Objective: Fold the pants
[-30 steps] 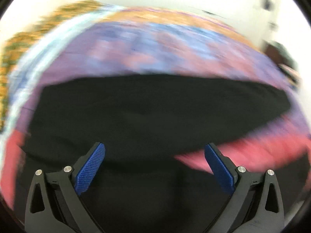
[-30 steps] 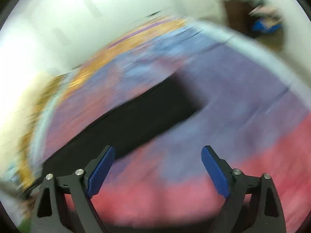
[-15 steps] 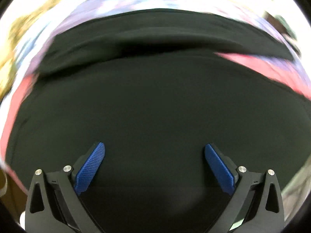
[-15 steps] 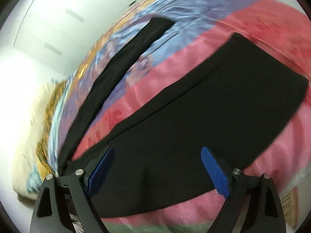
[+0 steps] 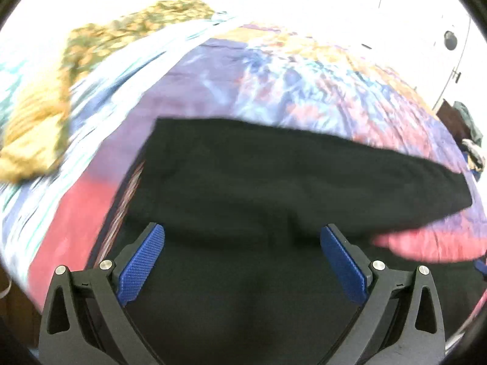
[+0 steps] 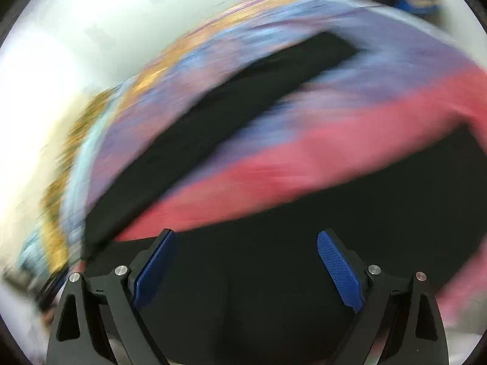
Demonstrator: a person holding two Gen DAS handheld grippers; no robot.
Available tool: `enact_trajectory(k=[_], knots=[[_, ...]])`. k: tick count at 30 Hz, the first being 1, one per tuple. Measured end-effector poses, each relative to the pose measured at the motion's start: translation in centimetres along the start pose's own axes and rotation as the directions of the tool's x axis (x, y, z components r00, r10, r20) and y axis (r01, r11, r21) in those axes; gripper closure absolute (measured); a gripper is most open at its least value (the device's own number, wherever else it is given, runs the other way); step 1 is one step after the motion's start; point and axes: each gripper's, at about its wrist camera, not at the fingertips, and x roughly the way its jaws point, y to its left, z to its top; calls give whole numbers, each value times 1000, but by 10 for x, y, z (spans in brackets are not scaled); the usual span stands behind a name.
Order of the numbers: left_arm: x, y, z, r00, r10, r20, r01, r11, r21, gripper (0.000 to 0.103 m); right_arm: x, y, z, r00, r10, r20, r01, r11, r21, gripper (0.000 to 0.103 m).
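Note:
Black pants lie spread on a bed with a pink, purple and blue bedspread. In the left wrist view the waist end is at the left and one leg runs off to the right. My left gripper is open and empty, just above the near part of the pants. In the blurred right wrist view the pants fill the lower frame and the far leg stretches up to the right. My right gripper is open and empty over the black cloth.
A yellow-green patterned pillow lies at the far left of the bed. White walls stand behind. A dark piece of furniture with clothes is at the far right. The bedspread shows pink between the two legs.
Both grippers swung over the pants while staying open. The left view tilted down onto the black cloth, then back up to the bed. The right view keeps moving and is blurred.

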Motion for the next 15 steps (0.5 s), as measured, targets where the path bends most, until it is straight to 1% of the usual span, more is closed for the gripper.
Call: enact_trajectory(k=[1,2,3,4,5,6,7,8,9,11,12,13,14,15], knots=[[24,5,14,1000,11,-22,-12,1000,-24,1,20,23,7,997,68,-33,-69,998,-14,10],[41,10,19,998,35,-48,-37,998,-53,1,41,46,14,989,131,-69,-133,991,-27,10],[63,18,20,994,68,-85,-76,993,-87,1,67,73,21,975,189,-114,-195,980,-38,10],[86,27,19,985,109,-131,-124,986,-111,1,96,103,27,961,232,-153,-243,968,-59,10],[100,34,14,979,135,-155,-153,982,-115,1,117,123,31,951,251,-182,-271,958,-91,9],[108,37,8,981,132,-144,-148,984,-104,1,148,153,33,938,258,-232,-297,943,-152,9],[108,35,2,985,144,-94,-151,986,-69,1,170,169,34,932,249,-263,-303,934,-189,9],[106,31,-3,984,167,-62,-170,985,-41,1,187,183,30,927,232,-294,-302,926,-224,9],[105,27,-6,982,186,-47,-187,982,-26,1,214,194,28,921,196,-338,-294,917,-271,9],[106,27,-7,982,186,-37,-187,982,-27,1,244,193,28,909,126,-398,-269,905,-328,9],[106,29,-6,984,177,-34,-178,983,-34,1,250,182,34,913,82,-400,-245,893,-377,10],[107,29,-6,984,176,-29,-177,984,-35,1,248,170,44,921,65,-384,-233,883,-408,10],[107,29,-7,984,179,-23,-179,983,-33,1,243,155,57,932,54,-359,-217,876,-431,10],[107,28,-7,983,185,-15,-185,982,-29,1,226,127,75,950,23,-312,-171,872,-458,10]])
